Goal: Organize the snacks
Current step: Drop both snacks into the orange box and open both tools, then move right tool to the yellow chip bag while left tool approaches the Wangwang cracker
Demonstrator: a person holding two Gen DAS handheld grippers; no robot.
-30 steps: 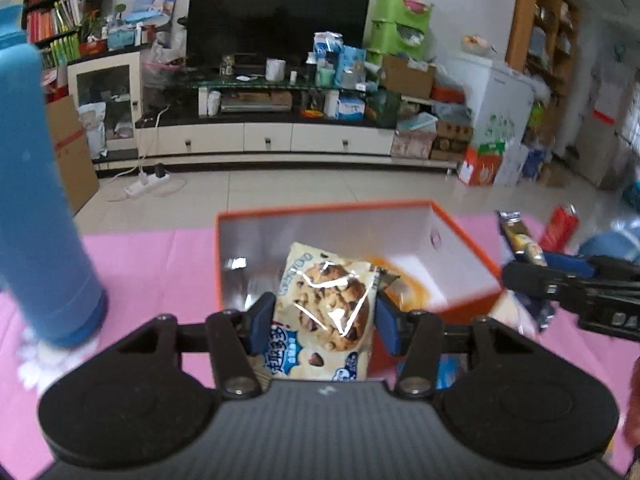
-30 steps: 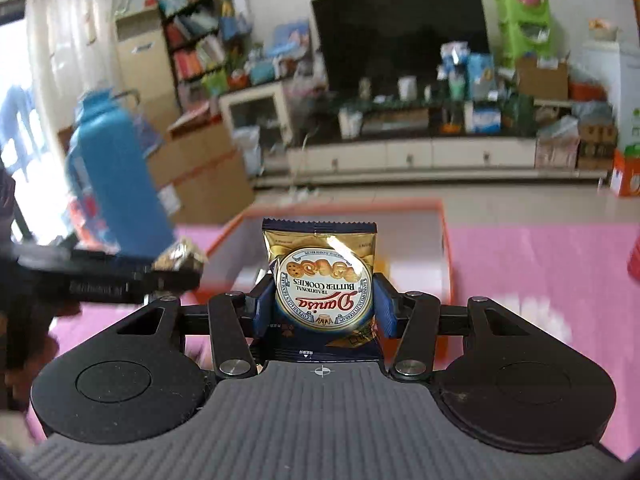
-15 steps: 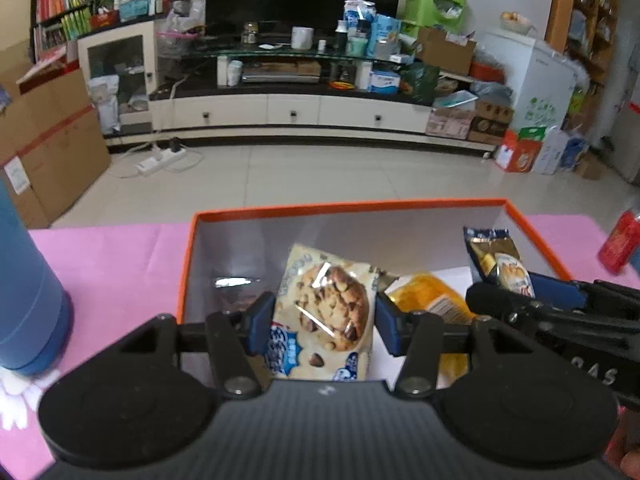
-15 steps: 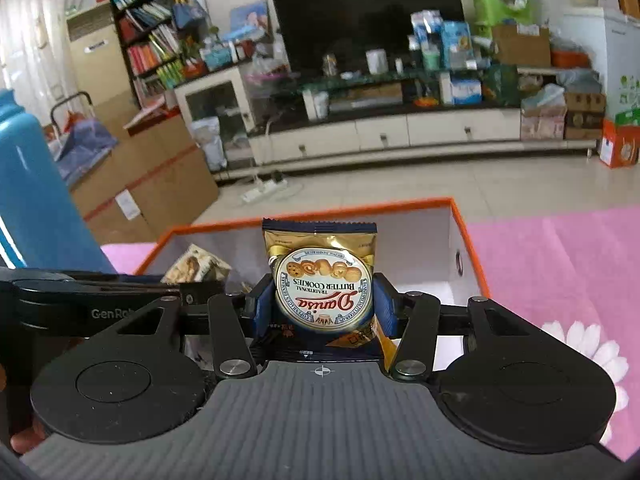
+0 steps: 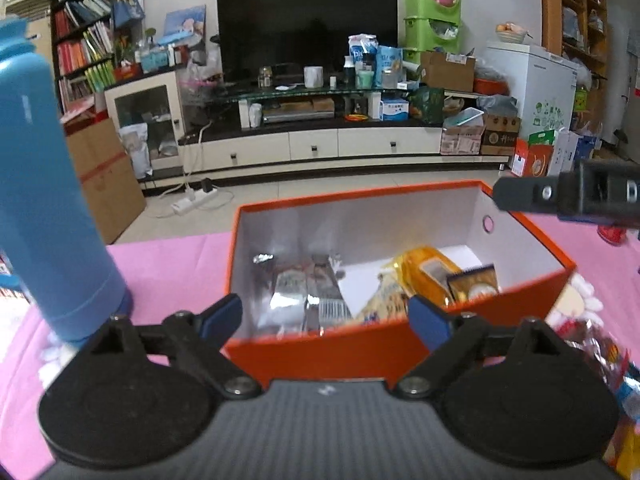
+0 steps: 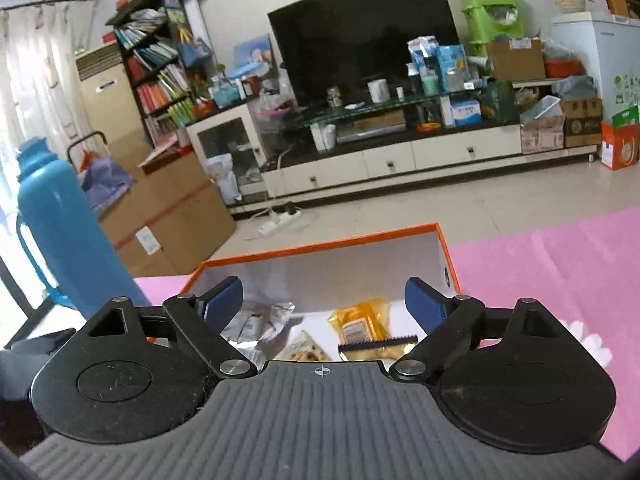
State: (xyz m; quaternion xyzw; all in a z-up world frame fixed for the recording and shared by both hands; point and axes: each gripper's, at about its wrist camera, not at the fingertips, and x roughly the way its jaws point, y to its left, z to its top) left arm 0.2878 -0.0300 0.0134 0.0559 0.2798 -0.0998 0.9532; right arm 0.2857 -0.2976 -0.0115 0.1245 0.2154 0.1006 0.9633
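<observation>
Both grippers' jaws have just been opening and now stand wide with nothing between them: the left gripper [image 5: 325, 318] and the right gripper [image 6: 325, 305], over the orange-walled, white-lined cardboard box [image 5: 400, 346] on the pink-clothed table [image 5: 168, 264]. Snack packets lie flat inside: a silver foil packet [image 5: 304, 300], a yellow pouch [image 5: 430, 274] running lengthwise toward the far wall, and a dark-blue-and-gold cookie packet [image 5: 476, 286] beside it.
</observation>
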